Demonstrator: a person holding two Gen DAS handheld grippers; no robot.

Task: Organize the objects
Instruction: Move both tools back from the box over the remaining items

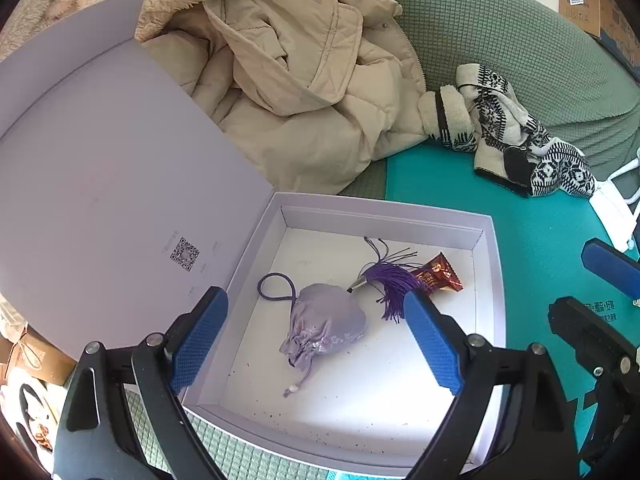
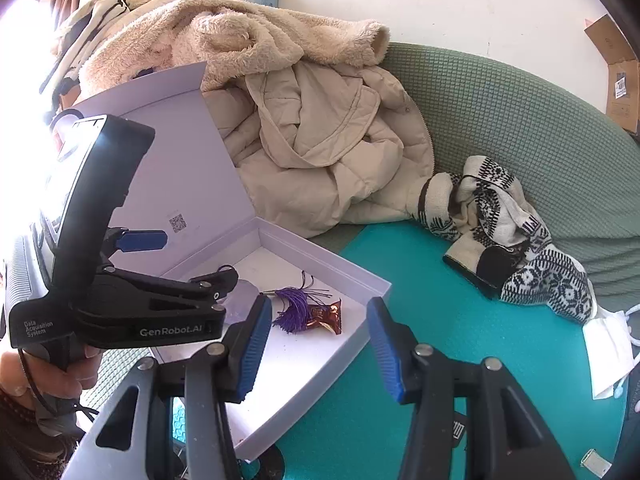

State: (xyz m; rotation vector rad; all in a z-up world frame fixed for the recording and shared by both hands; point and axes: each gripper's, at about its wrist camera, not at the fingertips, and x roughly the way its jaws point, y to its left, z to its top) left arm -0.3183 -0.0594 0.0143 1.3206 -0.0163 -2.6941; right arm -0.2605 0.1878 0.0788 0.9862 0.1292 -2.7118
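Observation:
A white box (image 1: 490, 280) lies open on the teal mat, its lid (image 1: 100, 168) standing up at the left. Inside lie a lilac drawstring pouch (image 1: 326, 326), a purple tassel (image 1: 394, 280) and a red candy wrapper (image 1: 438, 274). My left gripper (image 1: 316, 340) is open and empty, hovering above the pouch. My right gripper (image 2: 316, 346) is open and empty over the box's right rim (image 2: 360, 332); the tassel (image 2: 294, 304) and wrapper (image 2: 326, 316) lie just beyond its left finger. The left gripper's body (image 2: 120, 308) hides most of the pouch in the right wrist view.
A beige padded coat (image 1: 304, 92) and fleece (image 2: 224, 36) are piled behind the box on a green sofa (image 1: 500, 40). A black-and-white knit garment (image 1: 516, 136) lies at the right on the teal mat (image 2: 460, 340). White paper (image 2: 610, 344) lies at the far right.

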